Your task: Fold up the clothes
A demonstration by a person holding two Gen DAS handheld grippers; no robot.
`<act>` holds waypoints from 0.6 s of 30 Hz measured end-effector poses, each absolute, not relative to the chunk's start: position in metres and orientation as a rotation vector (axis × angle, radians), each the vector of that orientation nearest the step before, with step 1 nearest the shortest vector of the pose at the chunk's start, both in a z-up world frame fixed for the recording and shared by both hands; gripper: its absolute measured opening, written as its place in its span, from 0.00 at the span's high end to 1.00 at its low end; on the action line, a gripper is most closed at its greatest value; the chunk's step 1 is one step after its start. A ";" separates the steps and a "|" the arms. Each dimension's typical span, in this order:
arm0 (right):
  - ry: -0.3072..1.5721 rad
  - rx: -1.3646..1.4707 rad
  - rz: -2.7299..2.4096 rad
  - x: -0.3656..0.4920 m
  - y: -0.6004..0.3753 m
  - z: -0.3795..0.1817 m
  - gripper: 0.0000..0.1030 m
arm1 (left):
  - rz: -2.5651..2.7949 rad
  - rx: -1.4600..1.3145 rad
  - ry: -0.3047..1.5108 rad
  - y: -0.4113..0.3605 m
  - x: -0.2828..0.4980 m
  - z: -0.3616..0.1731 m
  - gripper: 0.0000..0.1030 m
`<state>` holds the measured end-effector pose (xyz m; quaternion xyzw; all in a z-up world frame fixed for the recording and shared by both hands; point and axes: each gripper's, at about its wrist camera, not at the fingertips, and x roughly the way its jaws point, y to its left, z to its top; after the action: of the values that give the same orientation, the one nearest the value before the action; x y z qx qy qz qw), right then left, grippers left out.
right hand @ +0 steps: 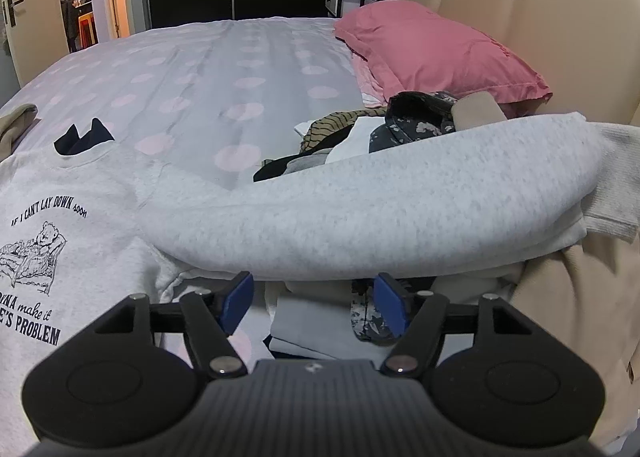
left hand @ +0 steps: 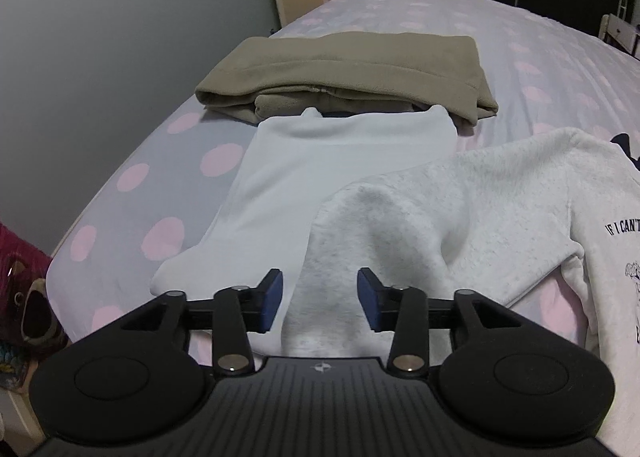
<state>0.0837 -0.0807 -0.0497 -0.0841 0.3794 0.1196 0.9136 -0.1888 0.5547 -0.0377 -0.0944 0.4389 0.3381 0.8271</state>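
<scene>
Lilac cotton with pale pink dots covers the bed (right hand: 224,69), which fills both views and carries everything else. At its far right a cream padded headboard (right hand: 520,9) rises behind a pink pillow (right hand: 436,49). Next in size is the grey sweatshirt (right hand: 80,193), spread face up at the near edge of the bed, its chest printed with dark lettering and a drawing of a bear in bed; a dark navy collar (right hand: 82,139) pokes out of its neck opening. One sleeve (right hand: 360,213) stretches off to the right over a heap of mixed clothes (right hand: 400,125) by the pillow, its ribbed cuff hanging past the heap; the other sleeve (left hand: 384,233) lies toward the left wrist camera, draped across a white garment (left hand: 320,169). Beyond that white piece, touching its far edge, sits a folded khaki fleece (left hand: 344,69). A red plush toy (left hand: 24,285) shows at the lower left, off the side of the bed. The left gripper (left hand: 320,299) hangs just above the near sleeve with its blue pads apart, one on each side of the cloth and not pressing it, so it stands open. The right gripper (right hand: 314,305) is spread wide as well, poised low in front of the long sleeve, with only white and patterned clothes seen through the gap and nothing pinched
</scene>
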 end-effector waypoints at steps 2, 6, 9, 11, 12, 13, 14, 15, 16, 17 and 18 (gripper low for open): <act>0.783 -0.175 0.249 0.084 -0.080 -0.050 0.32 | 0.694 -0.170 0.909 0.553 -0.194 -0.038 0.53; 0.791 -0.180 0.260 0.083 -0.077 -0.052 0.32 | 0.642 -0.101 0.906 0.549 -0.198 -0.042 0.46; 0.797 -0.189 0.267 0.083 -0.074 -0.054 0.31 | 0.608 -0.083 0.961 0.553 -0.199 -0.054 0.46; 0.798 -0.191 0.272 0.083 -0.073 -0.054 0.31 | 0.615 -0.057 1.003 0.555 -0.200 -0.063 0.46; 0.798 -0.192 0.274 0.083 -0.072 -0.054 0.31 | 0.622 -0.049 1.020 0.558 -0.201 -0.068 0.46; 0.798 -0.193 0.276 0.083 -0.071 -0.054 0.31 | 0.630 -0.041 1.038 0.561 -0.202 -0.073 0.46; 0.798 -0.195 0.278 0.083 -0.071 -0.054 0.31 | 0.637 -0.036 1.055 0.564 -0.202 -0.078 0.46; 0.799 -0.198 0.280 0.083 -0.070 -0.054 0.31 | 0.643 -0.027 1.076 0.566 -0.200 -0.084 0.46; 0.801 -0.202 0.281 0.083 -0.069 -0.055 0.31 | 0.650 -0.018 1.096 0.569 -0.199 -0.090 0.46; 0.804 -0.208 0.282 0.083 -0.068 -0.057 0.30 | 0.656 -0.009 1.112 0.571 -0.196 -0.095 0.46; 0.808 -0.215 0.282 0.083 -0.067 -0.058 0.30 | 0.660 -0.009 1.126 0.572 -0.193 -0.099 0.46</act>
<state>0.0831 -0.0667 -0.0582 -0.1038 0.3909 0.1363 0.9043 -0.1931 0.5723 -0.0987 -0.0040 0.5239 0.3072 0.7945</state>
